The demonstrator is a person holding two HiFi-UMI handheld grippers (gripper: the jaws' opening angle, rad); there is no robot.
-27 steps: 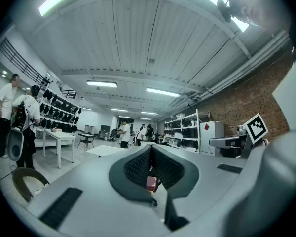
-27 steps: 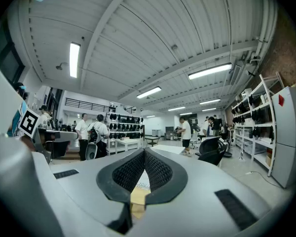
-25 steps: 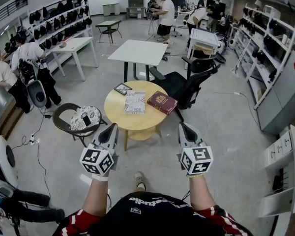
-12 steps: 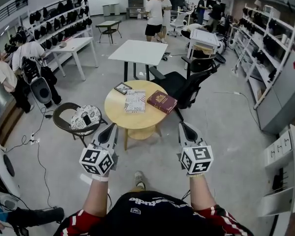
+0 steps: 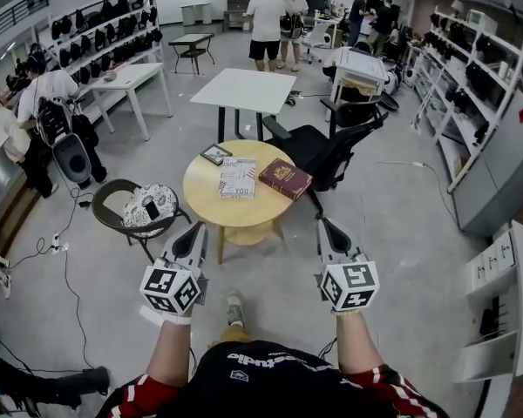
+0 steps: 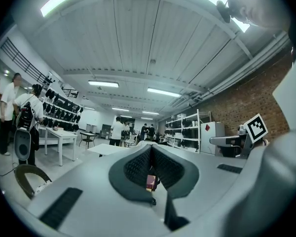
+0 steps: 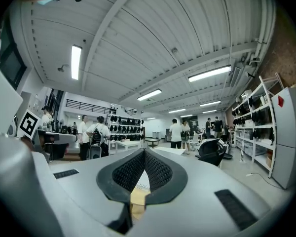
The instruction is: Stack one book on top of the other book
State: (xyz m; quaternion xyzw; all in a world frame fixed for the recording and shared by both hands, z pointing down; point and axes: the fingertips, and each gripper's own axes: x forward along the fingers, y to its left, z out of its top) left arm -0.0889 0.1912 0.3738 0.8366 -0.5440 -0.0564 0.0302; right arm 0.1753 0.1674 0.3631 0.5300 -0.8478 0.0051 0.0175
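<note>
On the round wooden table ahead of me lie a white patterned book and, to its right, a dark red book, side by side and apart. Both grippers hover level short of the table, above the floor. My left gripper is shut and holds nothing; in the left gripper view its tips meet, and the red book shows below them. My right gripper is shut and empty too; under its tips the white book shows on the table.
A small dark framed item lies at the table's far left. A black office chair stands behind the table, a low chair with a patterned cushion to its left, a white table beyond. Shelves line the right; several people stand around.
Both grippers have stayed where they were. The person's foot has shifted a little to the left, and people at the back of the room have walked about.
</note>
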